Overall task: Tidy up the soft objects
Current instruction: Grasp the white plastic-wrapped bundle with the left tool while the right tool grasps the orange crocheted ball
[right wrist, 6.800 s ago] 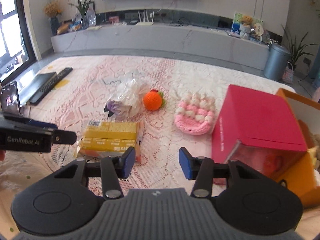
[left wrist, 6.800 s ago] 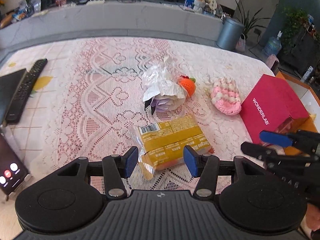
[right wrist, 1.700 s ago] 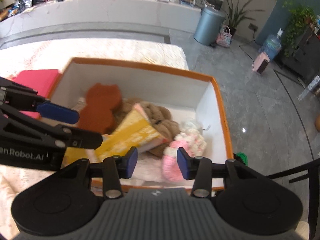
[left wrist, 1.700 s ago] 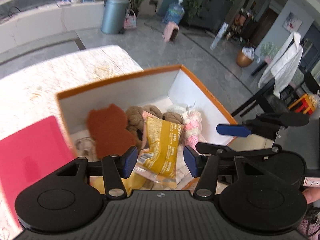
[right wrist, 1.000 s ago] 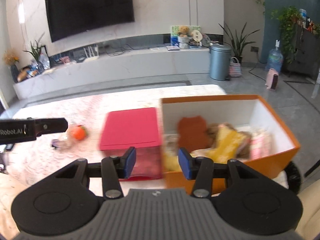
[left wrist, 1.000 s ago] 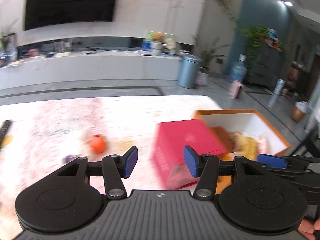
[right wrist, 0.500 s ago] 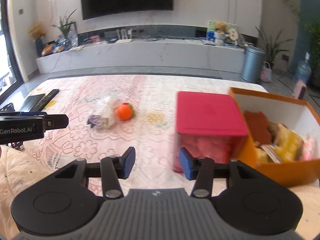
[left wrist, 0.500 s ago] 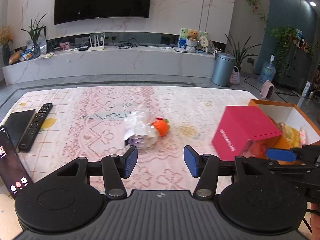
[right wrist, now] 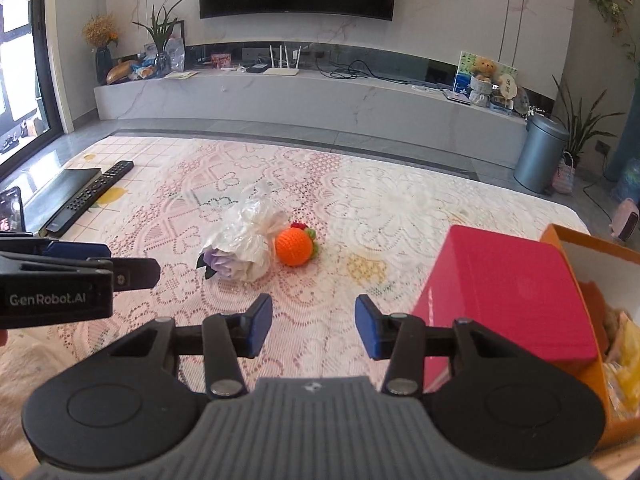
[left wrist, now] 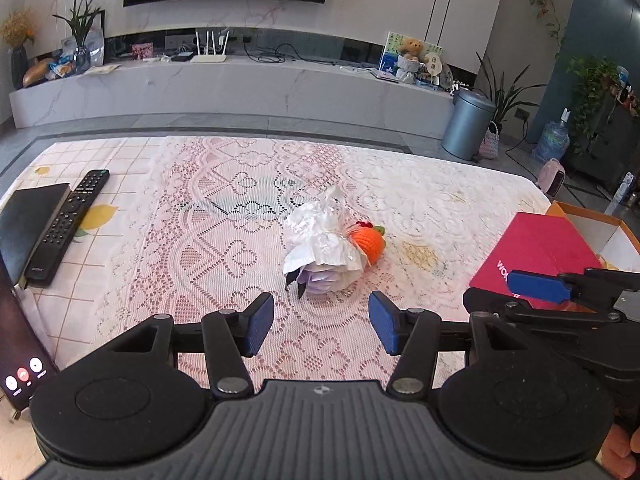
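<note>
Left gripper (left wrist: 321, 328): blue pads spread wide, nothing between them, poised low over the lace tablecloth (left wrist: 224, 240) and aimed straight at the plastic-wrapped purple toy (left wrist: 322, 258). Right gripper (right wrist: 314, 326): likewise wide open and empty, pointed more toward the crocheted orange (right wrist: 294, 247).

Only 2 soft objects out on the cloth, touching each other near the table's middle, the orange on the wrapped toy's right. Probably paired that way so each tool can take 1: left for the wrapper, right for the orange. Wide openings suit the job, since the crinkled wrapper is bulky and the orange is round.

Destination to the right: orange storage box (right wrist: 592, 248), open-topped, with plush and a yellow packet visible inside, sitting at the table's right end. Red box (right wrist: 508, 288) just beside it, between the remaining objects and the bin, so any carry likely has to rise over that lid rather than slide across.

Open cloth all around the 2 objects, with free approach from the near side. Remote control (left wrist: 66, 226) and a dark flat device (left wrist: 24, 224) well apart on the left edge; phone (left wrist: 16, 356) upright at the near-left corner, close to the left tool's flank and worth avoiding on a swing. Far table edge well beyond the objects.
</note>
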Motion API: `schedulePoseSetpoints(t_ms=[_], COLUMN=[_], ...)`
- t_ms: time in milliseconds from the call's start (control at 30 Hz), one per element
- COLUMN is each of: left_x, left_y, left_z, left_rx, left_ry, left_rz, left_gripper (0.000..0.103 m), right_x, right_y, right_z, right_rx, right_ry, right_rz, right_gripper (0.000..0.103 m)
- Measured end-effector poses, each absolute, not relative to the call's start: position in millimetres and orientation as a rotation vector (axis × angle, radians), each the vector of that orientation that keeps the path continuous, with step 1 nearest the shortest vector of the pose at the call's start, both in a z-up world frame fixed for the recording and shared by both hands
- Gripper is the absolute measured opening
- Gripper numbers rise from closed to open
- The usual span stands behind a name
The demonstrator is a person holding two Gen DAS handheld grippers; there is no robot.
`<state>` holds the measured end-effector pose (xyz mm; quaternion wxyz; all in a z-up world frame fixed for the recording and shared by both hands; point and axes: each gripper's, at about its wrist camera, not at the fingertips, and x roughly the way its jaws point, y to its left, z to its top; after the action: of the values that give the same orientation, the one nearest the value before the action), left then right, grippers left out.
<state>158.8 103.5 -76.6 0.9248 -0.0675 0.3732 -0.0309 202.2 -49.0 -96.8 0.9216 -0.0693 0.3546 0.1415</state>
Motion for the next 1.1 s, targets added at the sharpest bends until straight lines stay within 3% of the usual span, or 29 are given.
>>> schedulePoseSetpoints(t_ms=[633,867,1000,1100], left_x=[278,290,295,294], left_y=[110,107,119,126], left_z=[-125,-145,-156,-161], left_rx=[-0.256,-0.221,-0.338,-0.399], left_ry=[0.894,0.927,0.983,0.983], left_rz=[-0.117,-0.151,-0.201,-0.228], left_gripper=[0.077,0.092,0.088,0.076], right_x=[297,313,316,317], right_y=[-22,-27,-24,-21], right_z=[-147,-155,-160,-161], right_rx=[-0.157,-0.144,-0.149,-0.142], right_ry=[0.756,0.764,0.757,0.757], right_rz=[0.251,0.234,0.262,0.287], right_gripper=[0.042,0.044,0.044,0.044])
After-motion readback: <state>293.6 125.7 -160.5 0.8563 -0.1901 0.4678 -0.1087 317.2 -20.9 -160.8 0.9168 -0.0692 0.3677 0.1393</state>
